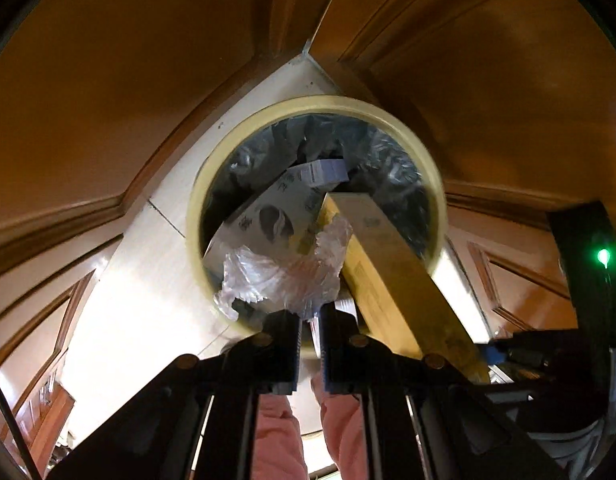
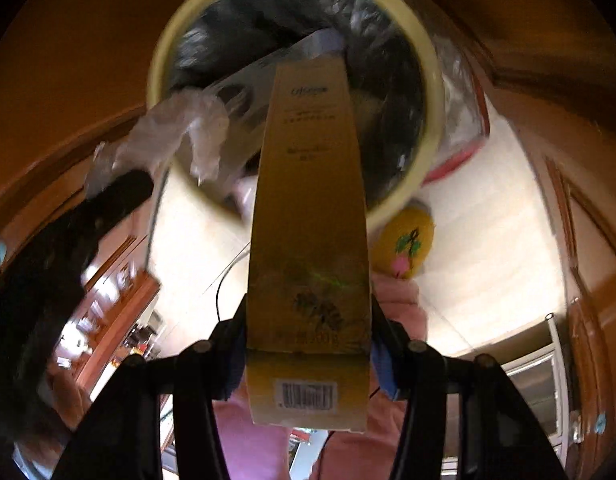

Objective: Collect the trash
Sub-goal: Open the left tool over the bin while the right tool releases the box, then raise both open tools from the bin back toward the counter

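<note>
Both wrist cameras looked steeply down, close above the same round bin, from neighbouring sides.

You get dim, warm-toned pictures, with the pale floor blown out to white glare. Motion blur smears the bin rim and the right view's edges. Fisheye bends everything, and corners go black.

floor: pale tiles, brightly lit
wood panelling: brown, far and both sides
slipper: yellow, flower pattern, on the floor, right
</note>
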A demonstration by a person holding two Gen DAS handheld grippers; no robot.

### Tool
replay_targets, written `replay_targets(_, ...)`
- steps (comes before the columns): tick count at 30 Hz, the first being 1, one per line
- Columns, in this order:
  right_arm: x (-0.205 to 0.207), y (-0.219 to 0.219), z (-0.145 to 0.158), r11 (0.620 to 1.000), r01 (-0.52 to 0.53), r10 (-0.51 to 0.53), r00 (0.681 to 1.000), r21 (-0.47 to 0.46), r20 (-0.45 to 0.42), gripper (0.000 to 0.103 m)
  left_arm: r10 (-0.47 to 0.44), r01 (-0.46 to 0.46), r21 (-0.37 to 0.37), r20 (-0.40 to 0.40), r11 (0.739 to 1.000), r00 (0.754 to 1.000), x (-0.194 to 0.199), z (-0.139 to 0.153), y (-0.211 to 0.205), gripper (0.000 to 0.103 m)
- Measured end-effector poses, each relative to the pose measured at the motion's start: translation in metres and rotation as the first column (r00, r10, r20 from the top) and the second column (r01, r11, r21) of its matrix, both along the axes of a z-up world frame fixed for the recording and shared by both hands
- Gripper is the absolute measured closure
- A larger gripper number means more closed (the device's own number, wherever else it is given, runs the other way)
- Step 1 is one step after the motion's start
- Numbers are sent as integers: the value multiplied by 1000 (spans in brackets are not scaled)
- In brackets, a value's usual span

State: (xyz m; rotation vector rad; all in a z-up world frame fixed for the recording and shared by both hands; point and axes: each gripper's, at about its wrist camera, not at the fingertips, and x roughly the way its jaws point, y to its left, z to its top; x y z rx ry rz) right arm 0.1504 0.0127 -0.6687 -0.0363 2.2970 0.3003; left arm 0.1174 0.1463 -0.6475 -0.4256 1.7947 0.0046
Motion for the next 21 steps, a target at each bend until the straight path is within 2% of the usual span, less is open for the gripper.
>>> replay_targets(6, 19, 15, -36, 999, 8, -7, 1000, -34, 26, 51, -35, 36, 36, -34, 999, 999, 12, -44, -4, 97)
replay_targets(9, 20, 21, -39, 998, -35, 40, 995, -53, 96, 48, -69, 70, 70, -25, 995, 997, 13, -55, -1, 86)
replay_targets(10, 20, 23, -37, 997, -48, 54, 991, -58, 119, 48, -78, 80, 79, -24, 994, 997, 12, -54, 2, 75)
replay_targets(11, 18, 22, -36, 997, -50, 56, 990, -51, 128, 46, -84, 86, 87, -23, 992, 996, 11, -54, 5, 58)
replay_targets(12, 16, 20, -35, 999, -39, 43, 991, -34, 125, 45, -82, 84, 91, -23, 992, 996, 10, -53, 9, 48)
replay_targets(13, 14, 18, -33, 1000, -24, 26, 992, -15, 121, 40, -75, 77, 90, -19, 993, 997, 10, -53, 13, 28)
replay_targets(14, 10, 14, -29, 1000, -2, 0, 993, 14, 115, 28, -62, 62, 83, 0, 995, 998, 8, -47, 17, 18)
replay_targets(16, 3, 7, -18, 998, 21, -27, 993, 52, 117, 19, -64, 62, 66, 23, 996, 998, 6, -37, 20, 17)
replay_targets(21, -14, -1, 11, 996, 46, -56, 987, 70, 148, 20, -94, 91, 55, 54, 994, 994, -3, -10, 19, 17)
